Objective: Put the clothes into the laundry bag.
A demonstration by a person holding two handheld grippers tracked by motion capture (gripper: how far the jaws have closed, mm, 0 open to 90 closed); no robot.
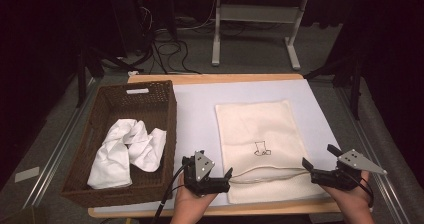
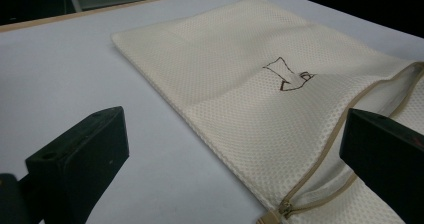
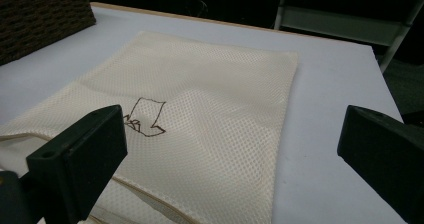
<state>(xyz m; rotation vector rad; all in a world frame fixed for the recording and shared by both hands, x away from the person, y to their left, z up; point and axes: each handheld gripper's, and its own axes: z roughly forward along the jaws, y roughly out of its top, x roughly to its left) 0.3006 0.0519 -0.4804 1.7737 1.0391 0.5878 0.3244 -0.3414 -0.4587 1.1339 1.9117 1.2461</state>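
A cream mesh laundry bag (image 1: pixel 260 134) lies flat on the white table mat, with a small dark drawing (image 1: pixel 261 149) on it and a tan zipper (image 1: pixel 270 173) across its near end. My left gripper (image 1: pixel 210 176) hovers open at the bag's near left corner, beside the zipper pull (image 2: pixel 285 207). My right gripper (image 1: pixel 320 159) is open at the bag's near right edge. Nothing sits between either pair of jaws. In the left gripper view the bag (image 2: pixel 270 89) stretches away; in the right gripper view the bag (image 3: pixel 200 114) lies just ahead.
A dark wicker basket (image 1: pixel 165 109) stands at the left of the table with white cloth (image 1: pixel 125 151) bundled inside. The wooden table edge (image 1: pixel 215 77) runs along the back. Desk legs and cables are on the floor beyond.
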